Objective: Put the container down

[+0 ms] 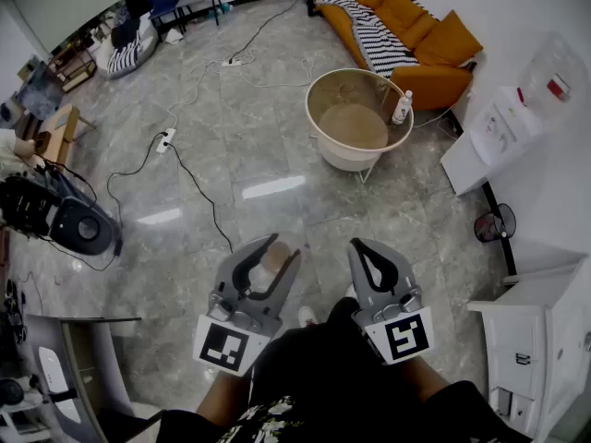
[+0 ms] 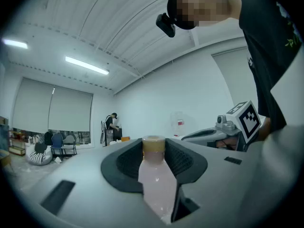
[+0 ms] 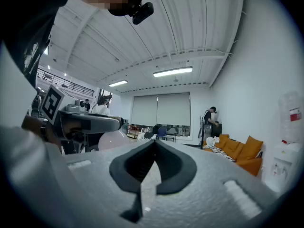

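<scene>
Two claws: L claw (image 2: 154, 146) clamps tan-capped bottle (image 2: 156, 186) w/ pale pink contents, R claw (image 3: 153, 144) pinched shut, empty.

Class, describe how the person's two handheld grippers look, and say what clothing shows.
The left gripper and right gripper are matching grey two-jaw shells that taper forward, lined with black ribbed pads. Each carries a white marker cube printed with black squares, left cube and right cube. No cables show. The person wears black clothing with a pale print.
</scene>
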Action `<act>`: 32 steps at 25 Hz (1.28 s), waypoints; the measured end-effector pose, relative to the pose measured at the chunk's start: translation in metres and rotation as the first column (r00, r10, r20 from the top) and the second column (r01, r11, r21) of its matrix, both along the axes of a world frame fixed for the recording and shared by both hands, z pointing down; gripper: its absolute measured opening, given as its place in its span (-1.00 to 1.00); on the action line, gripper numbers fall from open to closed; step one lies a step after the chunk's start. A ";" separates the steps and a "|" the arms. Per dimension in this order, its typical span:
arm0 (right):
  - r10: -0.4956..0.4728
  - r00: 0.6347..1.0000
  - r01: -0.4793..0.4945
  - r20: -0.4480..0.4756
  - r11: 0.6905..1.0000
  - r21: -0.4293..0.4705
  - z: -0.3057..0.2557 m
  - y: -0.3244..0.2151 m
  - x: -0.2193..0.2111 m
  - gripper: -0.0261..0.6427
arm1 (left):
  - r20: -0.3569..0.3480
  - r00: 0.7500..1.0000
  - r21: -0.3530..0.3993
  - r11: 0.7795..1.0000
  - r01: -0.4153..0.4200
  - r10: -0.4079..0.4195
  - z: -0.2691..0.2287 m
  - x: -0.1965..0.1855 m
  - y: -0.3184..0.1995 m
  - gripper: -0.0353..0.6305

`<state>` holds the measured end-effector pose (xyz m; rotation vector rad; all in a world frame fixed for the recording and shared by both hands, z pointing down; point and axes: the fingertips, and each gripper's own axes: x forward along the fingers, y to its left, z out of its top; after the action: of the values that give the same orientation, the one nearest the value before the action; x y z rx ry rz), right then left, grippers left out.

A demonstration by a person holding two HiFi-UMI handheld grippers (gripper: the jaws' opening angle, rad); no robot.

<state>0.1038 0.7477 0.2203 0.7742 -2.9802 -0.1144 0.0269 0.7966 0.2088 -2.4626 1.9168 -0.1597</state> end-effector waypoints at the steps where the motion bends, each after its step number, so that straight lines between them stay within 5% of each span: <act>1: -0.004 1.000 0.004 0.000 1.000 0.000 0.000 -0.002 0.001 -0.94 | -0.004 1.000 0.003 1.000 0.004 -0.004 -0.001 0.001 -0.002 -0.44; 18: -0.104 0.995 0.104 0.004 0.995 0.005 -0.015 -0.073 0.028 -0.94 | -0.005 0.996 -0.013 0.996 0.086 -0.086 -0.016 0.032 -0.078 -0.44; 32: -0.123 0.991 0.121 0.050 0.992 0.040 -0.023 -0.122 0.069 -0.94 | -0.006 0.993 0.003 0.993 0.121 -0.121 -0.008 0.098 -0.144 -0.44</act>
<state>0.1733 0.6260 0.1973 0.6071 -3.0828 -0.1576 0.1248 0.6525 0.2011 -2.3474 2.0676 -0.1502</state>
